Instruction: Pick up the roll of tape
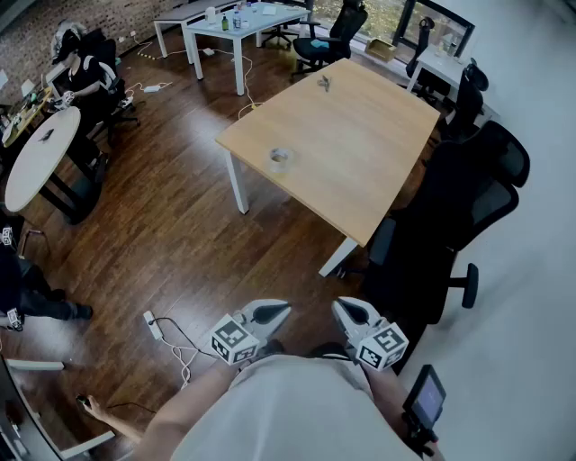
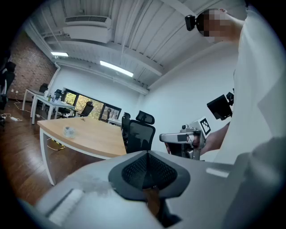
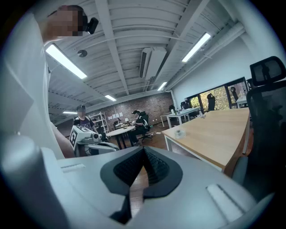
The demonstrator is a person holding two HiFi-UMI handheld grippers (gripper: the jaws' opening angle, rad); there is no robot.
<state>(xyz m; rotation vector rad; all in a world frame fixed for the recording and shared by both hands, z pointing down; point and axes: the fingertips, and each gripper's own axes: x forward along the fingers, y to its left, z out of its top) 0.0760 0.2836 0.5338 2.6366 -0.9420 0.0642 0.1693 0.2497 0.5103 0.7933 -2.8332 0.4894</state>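
Note:
The roll of tape (image 1: 281, 159) is a small clear ring lying near the left edge of the light wooden table (image 1: 360, 153). It also shows far off in the left gripper view as the tape (image 2: 68, 130) and in the right gripper view as the tape (image 3: 179, 133). Both grippers hang close to the person's body, well short of the table. My left gripper (image 1: 276, 311) is shut with nothing in it, its pads (image 2: 134, 170) meeting. My right gripper (image 1: 345, 310) is also shut and empty, its pads (image 3: 154, 167) together.
Black office chairs (image 1: 459, 207) stand along the table's right side. A power strip with cables (image 1: 153, 324) lies on the wooden floor at the left. A round white table (image 1: 40, 158) with seated people is far left, white desks (image 1: 238, 22) at the back. A small object (image 1: 324, 83) sits on the table's far end.

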